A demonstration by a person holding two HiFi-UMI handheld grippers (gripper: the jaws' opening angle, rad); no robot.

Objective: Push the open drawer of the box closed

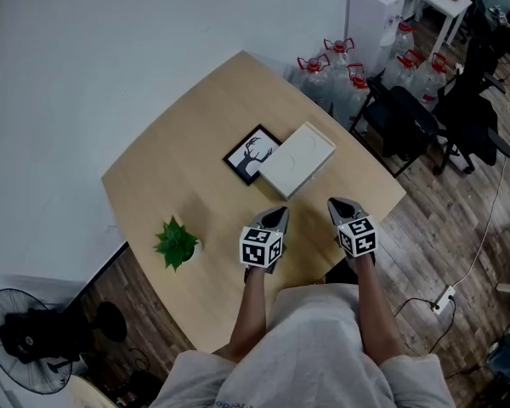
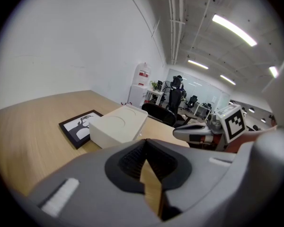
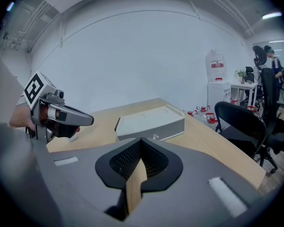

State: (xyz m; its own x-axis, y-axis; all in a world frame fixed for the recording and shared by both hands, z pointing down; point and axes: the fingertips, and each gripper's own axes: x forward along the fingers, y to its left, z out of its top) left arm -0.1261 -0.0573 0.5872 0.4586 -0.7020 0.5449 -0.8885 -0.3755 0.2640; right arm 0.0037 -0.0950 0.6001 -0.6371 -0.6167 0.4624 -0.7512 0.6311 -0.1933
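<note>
A white box [image 1: 296, 161] is sitting near the middle of the wood worktop [image 1: 178, 155]. A black pic frame [image 1: 253, 154] w/ a deer drawing is lying flat right beside it on the left, maybe touching. In the right gripper view, the box's grey front side is showing a tiny knob [image 3: 155, 137]. That side is looking about level w/ the box, so I can't tell how far the drawer is sticking out. The person is holding the left gripper [image 1: 278, 212] over the near part of the worktop. Its jaws are pinching together & nothing is between them. The right gripper [image 1: 337, 201] is pointing the same way, just to the right & close to the worktop's edge. Its jaws are also pinching together on nothing. Both grippers are near the box but not touching it. A small green plant [image 1: 176, 243] is standing on the left side of the worktop, well apart from the box. A black chair [image 1: 408, 121] & some water jugs [image 1: 338, 53] are standing on the floor past the far edge.
</note>
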